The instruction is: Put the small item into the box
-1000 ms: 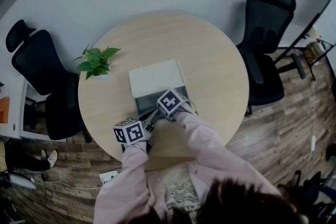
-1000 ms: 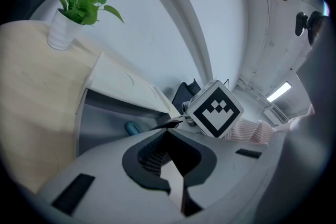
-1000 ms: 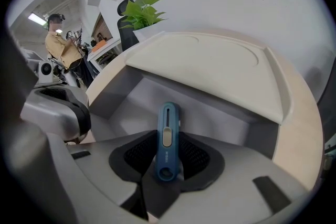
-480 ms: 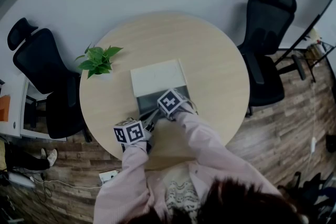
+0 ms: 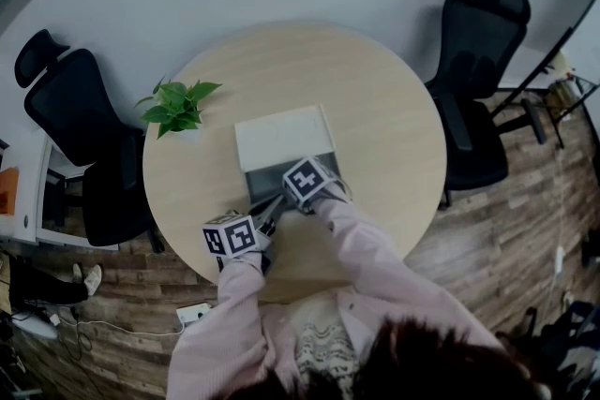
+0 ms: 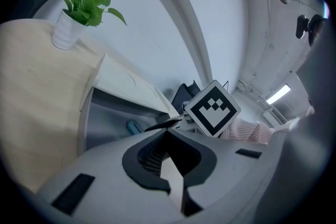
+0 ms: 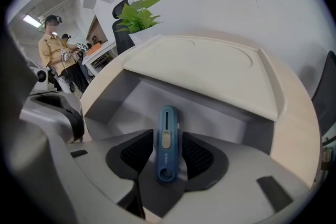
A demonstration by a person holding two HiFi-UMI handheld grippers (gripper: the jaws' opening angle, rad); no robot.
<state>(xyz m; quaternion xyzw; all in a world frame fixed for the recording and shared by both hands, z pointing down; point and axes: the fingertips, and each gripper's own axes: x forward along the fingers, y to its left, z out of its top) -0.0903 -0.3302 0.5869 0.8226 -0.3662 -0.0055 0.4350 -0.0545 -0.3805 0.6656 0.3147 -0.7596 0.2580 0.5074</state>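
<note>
The grey box (image 5: 251, 175) stands open on the round table (image 5: 375, 108), its white lid (image 5: 281, 136) folded back. My right gripper (image 7: 167, 152) reaches into the box (image 7: 173, 97); only its marker cube (image 5: 307, 181) shows from above. A blue utility knife (image 7: 166, 144) lies lengthwise between its jaws, which are opening and show a slim gap on each side. My left gripper (image 6: 169, 155) hovers at the box's near left corner, open with nothing between its fingers. From there the knife (image 6: 133, 126) shows inside the box (image 6: 105, 113).
A potted plant (image 5: 176, 108) stands on the table left of the box. Black office chairs stand at the left (image 5: 70, 136) and right (image 5: 473, 80). A person (image 7: 52, 44) stands far off in the right gripper view.
</note>
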